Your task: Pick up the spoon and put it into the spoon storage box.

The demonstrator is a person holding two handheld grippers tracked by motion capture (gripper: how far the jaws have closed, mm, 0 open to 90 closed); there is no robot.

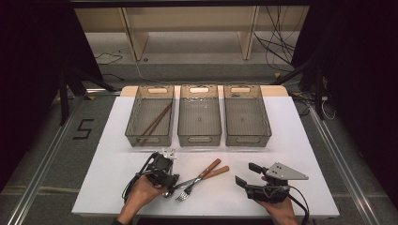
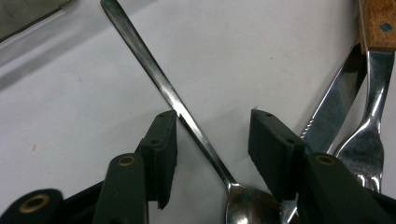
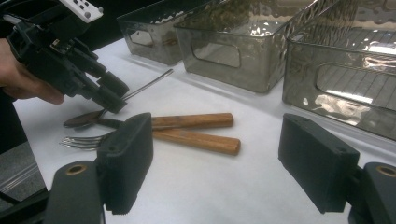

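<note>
Down near the bottom of the high view, a little left of the middle, the left gripper sits low on the white desk, held in a hand. Its fingers are open, not very wide, and a shiny spoon lies between them on the desk. In the left gripper view the spoon's thin handle runs from the upper left of the frame down to the bottom middle, where its round bowl sits. The handle passes close by the left finger, and the fingers are not squeezing it. Just to the right of the spoon lie a fork and a knife, both with brown wooden handles. In the high view these two handles point up and to the right, side by side, near the middle of the frame. The right gripper is at the lower right of the high view, held in the other hand, well apart from the spoon. Its fingers are spread wide and hold nothing. Along the far side of the desk stand three grey see-through bins in a row. The left bin has brown chopsticks lying slanted inside it. The middle bin and the right bin stand beside it.
</note>
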